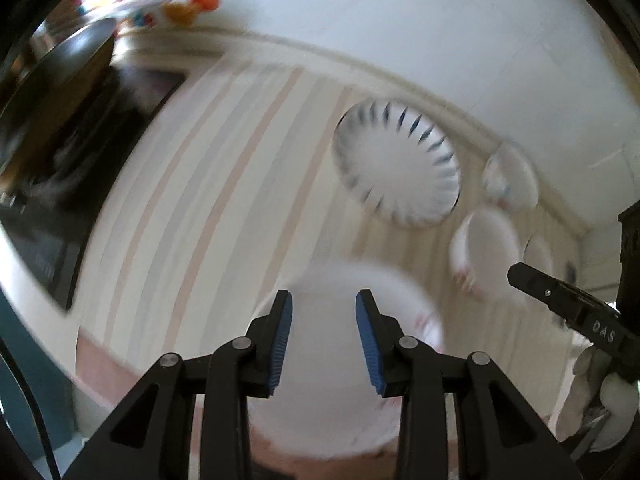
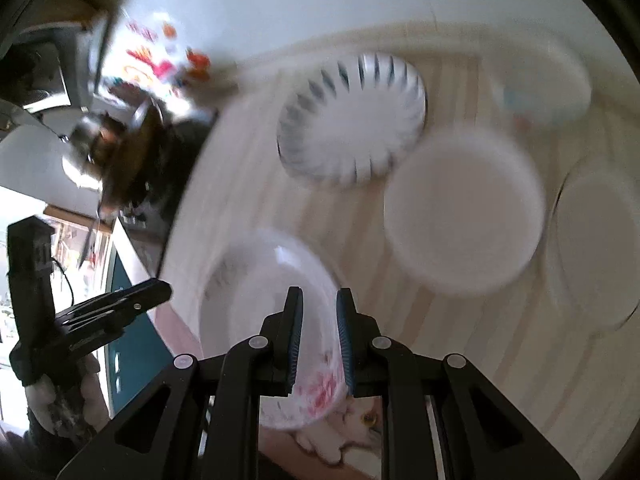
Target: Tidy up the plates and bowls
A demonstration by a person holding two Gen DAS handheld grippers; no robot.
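My right gripper point(image 2: 318, 294) is shut on the near rim of a white bowl with pink flowers point(image 2: 256, 300), which hangs tilted above the striped table point(image 2: 460, 340). That same bowl point(image 1: 324, 380) shows blurred beneath my left gripper point(image 1: 324, 296), whose blue pads stand apart and press on nothing. In the right wrist view the left gripper point(image 2: 164, 288) hovers just left of the bowl, apart from it. On the table lie a blue-striped white plate point(image 2: 352, 120) point(image 1: 396, 168), a plain white bowl point(image 2: 464, 208) point(image 1: 484, 252), a flat plate point(image 2: 592, 240) and another bowl point(image 2: 540, 80) point(image 1: 508, 176).
A black cooktop point(image 1: 80, 160) with a dark pan point(image 1: 80, 48) borders the table on the left. Colourful small items point(image 1: 200, 0) sit at the far edge by the white wall. My right gripper point(image 1: 514, 272) enters the left wrist view from the right.
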